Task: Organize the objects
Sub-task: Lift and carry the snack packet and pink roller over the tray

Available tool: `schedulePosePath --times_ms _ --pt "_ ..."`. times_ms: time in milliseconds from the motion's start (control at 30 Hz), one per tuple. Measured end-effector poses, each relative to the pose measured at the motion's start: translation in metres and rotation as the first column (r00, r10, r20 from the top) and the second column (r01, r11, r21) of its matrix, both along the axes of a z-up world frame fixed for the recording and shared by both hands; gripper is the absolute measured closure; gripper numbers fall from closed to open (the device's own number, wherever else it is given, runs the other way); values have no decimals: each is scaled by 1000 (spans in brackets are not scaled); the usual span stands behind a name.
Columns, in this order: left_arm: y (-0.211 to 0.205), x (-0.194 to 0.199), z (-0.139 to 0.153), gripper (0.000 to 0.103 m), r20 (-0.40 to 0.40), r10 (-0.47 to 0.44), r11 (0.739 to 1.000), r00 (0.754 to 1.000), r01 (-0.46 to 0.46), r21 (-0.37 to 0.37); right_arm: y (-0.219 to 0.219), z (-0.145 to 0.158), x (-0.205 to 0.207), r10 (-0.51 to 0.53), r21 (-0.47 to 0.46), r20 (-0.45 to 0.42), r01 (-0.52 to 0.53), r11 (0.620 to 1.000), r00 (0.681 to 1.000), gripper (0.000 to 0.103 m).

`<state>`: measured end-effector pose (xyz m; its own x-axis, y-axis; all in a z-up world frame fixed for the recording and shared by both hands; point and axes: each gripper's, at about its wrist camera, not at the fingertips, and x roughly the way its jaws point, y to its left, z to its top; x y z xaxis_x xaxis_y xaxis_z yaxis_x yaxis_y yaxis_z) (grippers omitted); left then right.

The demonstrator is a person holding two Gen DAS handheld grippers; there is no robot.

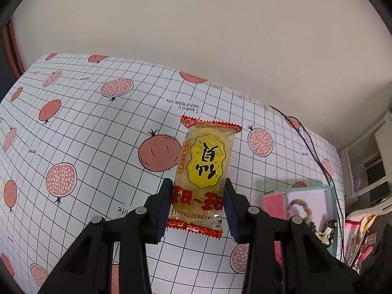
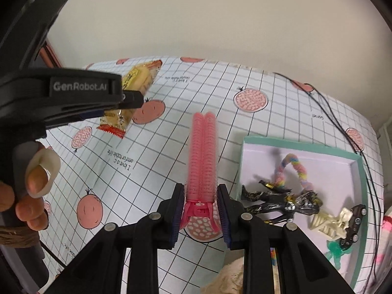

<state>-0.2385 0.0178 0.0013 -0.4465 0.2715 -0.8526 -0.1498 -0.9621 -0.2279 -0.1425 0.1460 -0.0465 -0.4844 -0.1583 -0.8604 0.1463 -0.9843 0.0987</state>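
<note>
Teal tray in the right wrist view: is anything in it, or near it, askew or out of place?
Nothing looks spilled or damaged. The teal tray holds a loose jumble: a pastel braided loop, a black-and-gold clip and a cream claw clip. The left tongs hold a snack packet and the right tongs a pink hair roller clip, both above the tablecloth.

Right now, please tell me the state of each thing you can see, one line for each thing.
Left gripper: shut on the snack packet.
Snack packet: sealed, held above the tablecloth.
Right gripper: shut on the pink hair clip.
Pink hair clip: closed, held by its hinge end, pointing forward.
Teal box: open, no lid on it.
Rainbow hair tie: lying in the teal box.
Black hair claw: lying in the teal box.
</note>
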Motion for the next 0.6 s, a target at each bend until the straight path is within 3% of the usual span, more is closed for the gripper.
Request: schedulePosePath --times_ms 267,600 --pt "3 8 18 61 -42 -5 1000 999 6 8 22 12 3 -49 -13 -18 49 999 999 74" --pt "34 25 24 61 -41 -74 997 996 74 -7 55 27 15 -124 -34 -30 123 992 992 74"
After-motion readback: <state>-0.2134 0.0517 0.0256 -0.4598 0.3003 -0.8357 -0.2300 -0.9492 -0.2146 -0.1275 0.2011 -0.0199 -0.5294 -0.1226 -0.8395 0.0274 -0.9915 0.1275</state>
